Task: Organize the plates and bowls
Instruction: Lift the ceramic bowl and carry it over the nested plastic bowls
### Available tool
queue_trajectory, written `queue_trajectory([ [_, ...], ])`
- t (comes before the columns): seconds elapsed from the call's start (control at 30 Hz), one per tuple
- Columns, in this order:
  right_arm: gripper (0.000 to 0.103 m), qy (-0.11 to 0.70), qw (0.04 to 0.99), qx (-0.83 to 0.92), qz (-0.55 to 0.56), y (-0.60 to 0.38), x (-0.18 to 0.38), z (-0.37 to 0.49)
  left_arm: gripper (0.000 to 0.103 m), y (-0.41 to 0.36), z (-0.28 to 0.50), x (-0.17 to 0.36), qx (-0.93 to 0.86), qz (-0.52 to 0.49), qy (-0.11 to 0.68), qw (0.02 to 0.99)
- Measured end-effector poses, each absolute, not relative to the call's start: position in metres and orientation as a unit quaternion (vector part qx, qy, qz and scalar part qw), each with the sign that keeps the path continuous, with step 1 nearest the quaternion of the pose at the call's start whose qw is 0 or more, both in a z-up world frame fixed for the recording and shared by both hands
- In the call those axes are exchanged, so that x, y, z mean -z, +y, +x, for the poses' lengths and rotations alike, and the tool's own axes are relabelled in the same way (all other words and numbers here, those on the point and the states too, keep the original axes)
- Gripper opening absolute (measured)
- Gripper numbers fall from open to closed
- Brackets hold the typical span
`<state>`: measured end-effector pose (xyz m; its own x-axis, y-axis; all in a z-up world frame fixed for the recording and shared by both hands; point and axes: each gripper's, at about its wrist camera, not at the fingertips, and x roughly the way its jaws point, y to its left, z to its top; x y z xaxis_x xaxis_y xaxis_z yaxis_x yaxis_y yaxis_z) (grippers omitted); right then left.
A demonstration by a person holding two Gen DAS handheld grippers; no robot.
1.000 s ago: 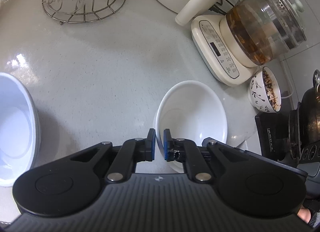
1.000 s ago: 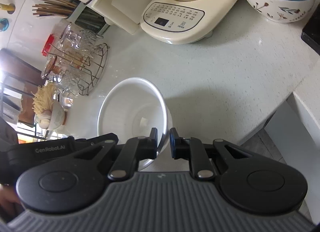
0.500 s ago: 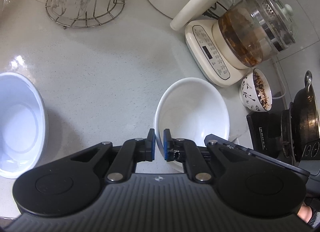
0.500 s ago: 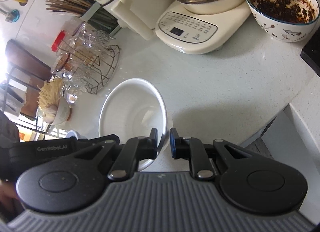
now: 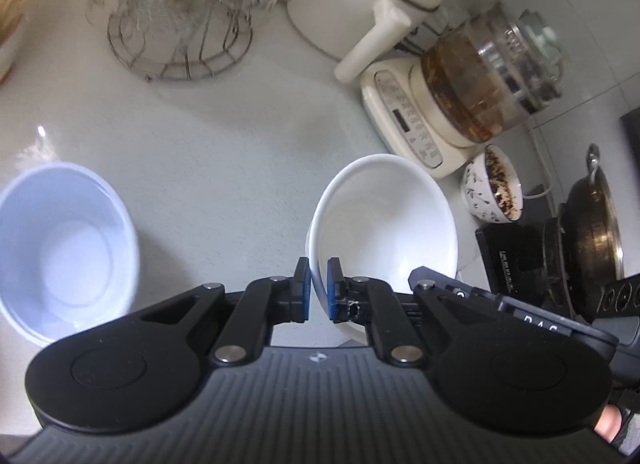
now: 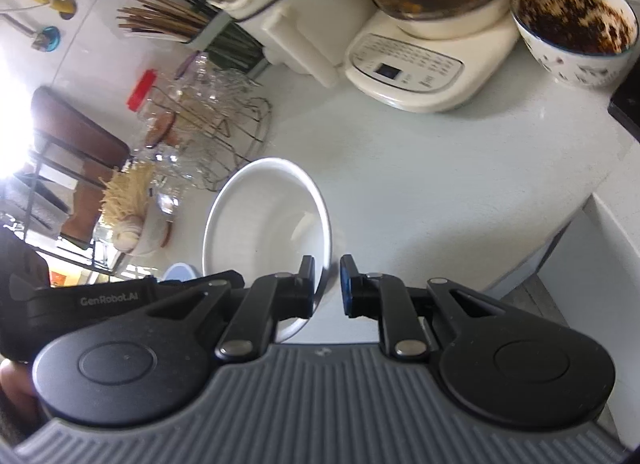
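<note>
A white bowl is held above the white counter by both grippers on opposite sides of its rim. My left gripper is shut on its near rim. In the right wrist view the same bowl has its rim between the fingers of my right gripper, which is shut on it, though a small gap shows beside the right pad. A second, pale blue-white bowl sits on the counter at the left of the left wrist view.
A glass kettle on a cream base, a white pot, a wire rack of glasses and a patterned bowl of dark food stand at the back. A black stove with a pan is at the right. The counter edge drops off at the right.
Both grippers have lifted the white bowl higher, so the counter and appliances look farther away. The pale bowl on the left has come further into view.
</note>
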<state>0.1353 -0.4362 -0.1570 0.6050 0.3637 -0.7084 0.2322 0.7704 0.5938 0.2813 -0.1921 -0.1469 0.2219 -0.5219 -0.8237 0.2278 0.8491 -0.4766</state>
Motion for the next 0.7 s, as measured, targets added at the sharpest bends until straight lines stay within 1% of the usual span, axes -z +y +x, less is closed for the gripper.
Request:
queue_trajectory([
  [0.3,0.016,0.432,0.834,-0.051,0.339,-0.409,0.136,0.134,0.009,-0.157,0.276,0.122,0.244,-0.138,0.563,0.778],
  [0.7,0.016,0.433,0.84,-0.053,0.323,-0.371,0.12,0.138,0.009,-0.11,0.275,0.11,0.252,-0.166,0.547,0.781],
])
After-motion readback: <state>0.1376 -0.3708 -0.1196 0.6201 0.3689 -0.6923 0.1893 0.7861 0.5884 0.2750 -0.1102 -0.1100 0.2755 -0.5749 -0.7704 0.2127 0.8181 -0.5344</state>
